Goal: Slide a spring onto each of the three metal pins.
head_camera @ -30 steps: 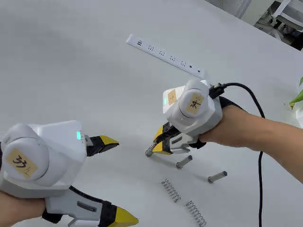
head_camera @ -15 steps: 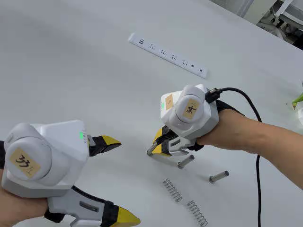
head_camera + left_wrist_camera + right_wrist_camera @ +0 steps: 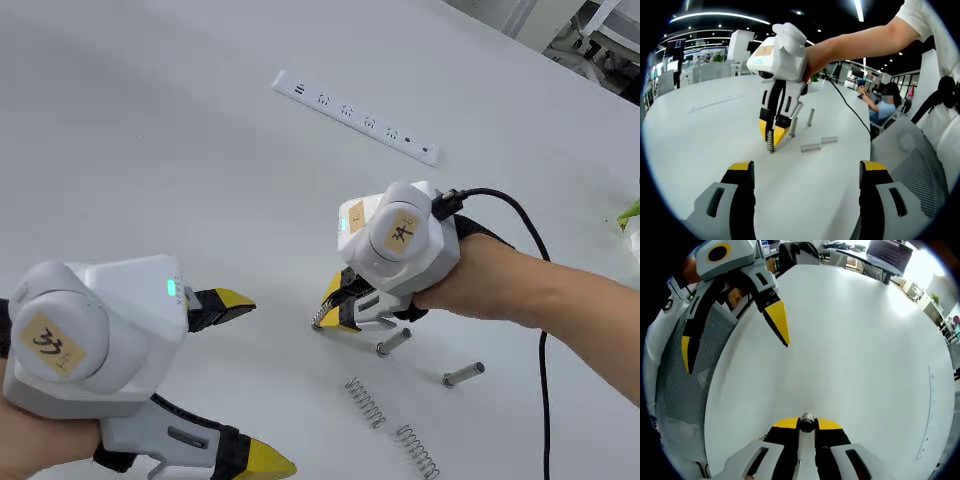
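Your right tongs [image 3: 335,310] are closed on a pin [image 3: 807,422] that looks already sleeved in a spring [image 3: 771,142], its foot on the bench [image 3: 150,150]; your left tongs [image 3: 807,170] gape wide, empty. From the right tongs, two bare pins [image 3: 393,342] stand at 4 o'clock and two loose springs [image 3: 363,402] lie at 5 (light, squashy coils, I'd judge): pinch one mid-length, gently, so it won't flick away

I record white moulded shells on the left gripper [image 3: 255,380] and right gripper [image 3: 335,316], black jaws tipped yellow, tan stickers [image 3: 45,345] (handwriting illegible), a green lamp [image 3: 169,288], a black cable [image 3: 495,190] centre-right, white sleeve [image 3: 920,17] upper right.
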### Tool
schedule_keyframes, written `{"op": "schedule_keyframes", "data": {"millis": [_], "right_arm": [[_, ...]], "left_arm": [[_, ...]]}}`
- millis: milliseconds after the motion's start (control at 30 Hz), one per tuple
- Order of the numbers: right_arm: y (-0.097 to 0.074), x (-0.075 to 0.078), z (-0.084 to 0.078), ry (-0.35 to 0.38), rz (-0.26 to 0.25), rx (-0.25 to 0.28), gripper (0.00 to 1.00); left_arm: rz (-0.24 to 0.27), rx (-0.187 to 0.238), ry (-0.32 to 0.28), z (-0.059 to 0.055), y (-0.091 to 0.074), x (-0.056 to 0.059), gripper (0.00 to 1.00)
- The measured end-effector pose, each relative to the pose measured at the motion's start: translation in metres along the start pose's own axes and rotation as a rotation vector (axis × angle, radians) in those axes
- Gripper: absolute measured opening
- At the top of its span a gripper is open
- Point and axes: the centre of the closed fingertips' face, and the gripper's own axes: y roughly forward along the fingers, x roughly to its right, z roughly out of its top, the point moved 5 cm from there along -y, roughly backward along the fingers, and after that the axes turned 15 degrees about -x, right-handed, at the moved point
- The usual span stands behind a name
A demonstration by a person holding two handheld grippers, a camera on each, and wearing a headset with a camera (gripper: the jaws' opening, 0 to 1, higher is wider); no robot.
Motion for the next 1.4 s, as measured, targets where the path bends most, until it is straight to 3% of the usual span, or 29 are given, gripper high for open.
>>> {"op": "schedule_keyframes", "data": {"millis": [633,1067,1400], "right_arm": [[-0.015,-0.004,-0.002,0.044,-0.015,0.053,0.20],[-0.047,-0.015,-0.007,0.107,-0.064,0.159,0.34],[-0.070,-0.032,-0.022,0.189,-0.100,0.264,0.48]], "left_arm": [[-0.005,-0.017,0.023,0.002,-0.002,0.005,0.85],[-0.005,-0.046,0.047,0.002,-0.004,0.010,0.85],[-0.003,-0.066,0.074,0.005,-0.007,0.011,0.85]]}}
